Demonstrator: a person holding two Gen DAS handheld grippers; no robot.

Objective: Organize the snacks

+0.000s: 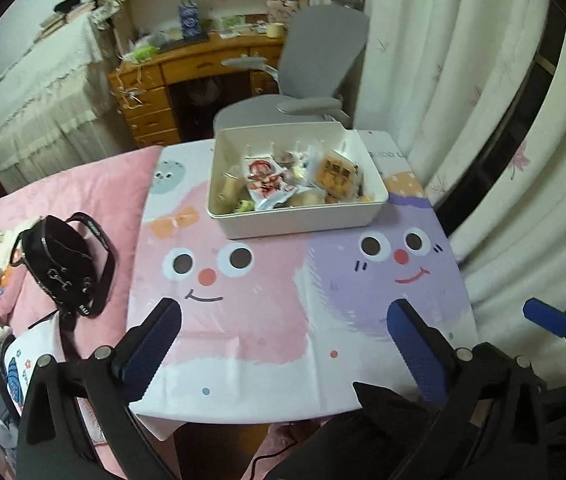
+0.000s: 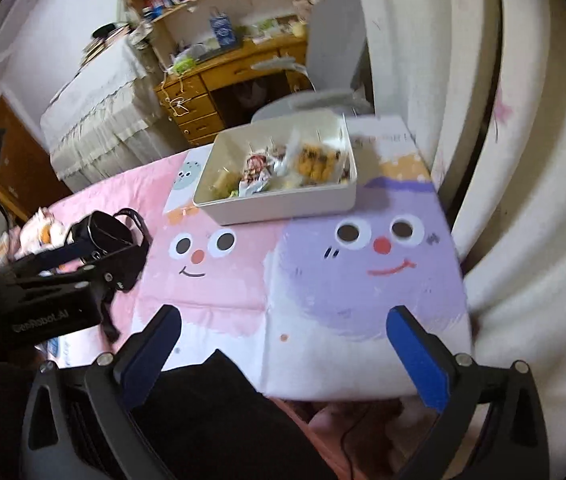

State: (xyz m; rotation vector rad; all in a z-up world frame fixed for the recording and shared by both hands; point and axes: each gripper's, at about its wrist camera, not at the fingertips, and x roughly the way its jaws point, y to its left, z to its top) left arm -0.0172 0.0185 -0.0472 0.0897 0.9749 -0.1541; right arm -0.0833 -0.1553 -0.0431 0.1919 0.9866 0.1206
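A white open box (image 1: 299, 220) stands at the far side of a small table covered with a cartoon-face cloth (image 1: 267, 320). Several wrapped snacks (image 1: 275, 182) fill the box, among them an orange biscuit pack (image 1: 337, 178). My left gripper (image 1: 285, 312) hovers open over the near part of the cloth, nothing between its blue pads. From the right wrist, the same box (image 2: 283, 204) and snacks (image 2: 283, 168) lie ahead. My right gripper (image 2: 283, 318) is open and empty above the cloth's near edge (image 2: 363, 380). The left gripper (image 2: 55, 280) shows at that view's left.
A black handbag (image 1: 63, 264) lies on the pink bedding (image 1: 83, 192) left of the table. A grey office chair (image 1: 315, 72) and a wooden desk (image 1: 187, 76) stand behind the box. White curtains (image 1: 483, 128) hang close on the right. A cable (image 2: 347, 440) trails below the table's near edge.
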